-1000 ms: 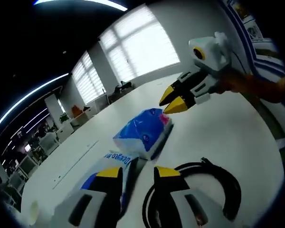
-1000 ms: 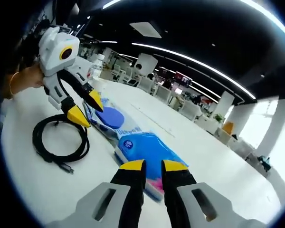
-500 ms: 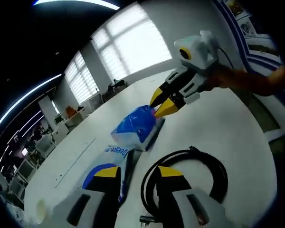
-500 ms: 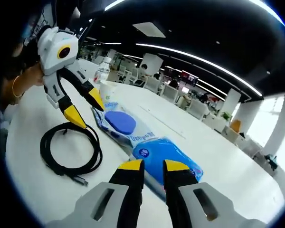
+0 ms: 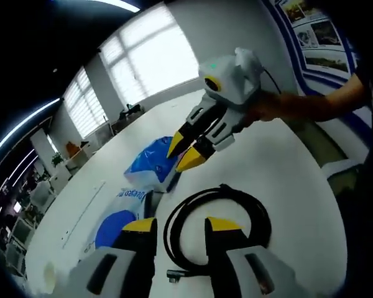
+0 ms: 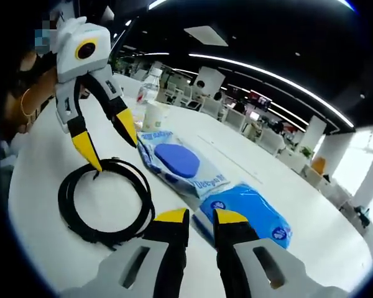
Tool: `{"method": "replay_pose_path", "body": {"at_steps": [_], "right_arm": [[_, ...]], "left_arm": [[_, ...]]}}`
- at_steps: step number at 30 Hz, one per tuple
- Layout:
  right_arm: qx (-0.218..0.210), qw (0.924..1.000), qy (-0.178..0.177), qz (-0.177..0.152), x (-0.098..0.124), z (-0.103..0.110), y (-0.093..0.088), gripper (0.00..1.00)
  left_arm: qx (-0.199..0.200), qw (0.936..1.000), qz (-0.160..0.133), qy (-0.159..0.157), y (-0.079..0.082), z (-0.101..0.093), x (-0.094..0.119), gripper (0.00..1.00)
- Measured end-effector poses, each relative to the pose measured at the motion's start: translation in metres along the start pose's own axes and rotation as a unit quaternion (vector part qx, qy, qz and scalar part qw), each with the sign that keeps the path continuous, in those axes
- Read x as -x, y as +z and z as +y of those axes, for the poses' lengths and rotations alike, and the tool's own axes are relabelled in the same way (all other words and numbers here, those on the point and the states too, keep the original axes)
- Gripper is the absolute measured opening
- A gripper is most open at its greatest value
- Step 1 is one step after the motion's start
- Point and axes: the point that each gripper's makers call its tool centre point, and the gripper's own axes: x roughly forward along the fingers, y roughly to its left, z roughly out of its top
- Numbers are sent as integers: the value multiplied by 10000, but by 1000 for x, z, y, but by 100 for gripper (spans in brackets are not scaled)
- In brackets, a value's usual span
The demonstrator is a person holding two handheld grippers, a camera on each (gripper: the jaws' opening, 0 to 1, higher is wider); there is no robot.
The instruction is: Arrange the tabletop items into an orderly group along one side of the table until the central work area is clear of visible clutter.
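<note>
A coiled black cable (image 5: pixel 219 211) lies on the white table (image 5: pixel 292 186) just ahead of my left gripper (image 5: pixel 181 226), which is open and holds nothing. In the right gripper view the left gripper (image 6: pixel 107 140) hangs wide open over the cable (image 6: pixel 105 205). A blue tissue pack (image 5: pixel 148 165) and a flat wipes pack (image 5: pixel 115 225) with a blue oval lie to the left of the coil. My right gripper (image 6: pixel 202 217) has a narrow gap and nothing in it; the tissue pack (image 6: pixel 252 211) lies to its right, the wipes pack (image 6: pixel 177 162) ahead. Its yellow tips (image 5: pixel 185 151) hover between pack and cable.
A clear water bottle (image 6: pixel 150 77) and a paper cup (image 6: pixel 154 115) stand beyond the wipes pack. A person's hand (image 5: pixel 286 107) holds the right gripper, another hand (image 6: pixel 31 93) the left. Bare table stretches past the packs, with office desks and windows behind.
Both views have shifted. The right gripper has drawn back from over the tissue pack toward the cable. The left gripper now hangs over the coil's near edge. The packs lie where they were.
</note>
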Motion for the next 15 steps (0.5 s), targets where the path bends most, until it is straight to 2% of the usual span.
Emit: {"method": "replay_pose_path", "body": {"at_steps": [4, 9, 12, 15], "right_arm": [[-113, 9999, 96, -83, -2, 6, 5, 14], [-194, 9992, 345, -95, -8, 24, 8, 14], [-195, 9989, 425, -68, -11, 31, 7, 14], [-209, 9986, 492, -44, -12, 35, 6, 14]], "left_arm": [[-514, 9975, 349, -325, -10, -10, 6, 30], [-833, 9929, 678, -507, -18, -18, 11, 30], [-871, 9920, 812, -421, -21, -16, 12, 30], [-815, 9917, 859, -492, -24, -18, 14, 30]]}}
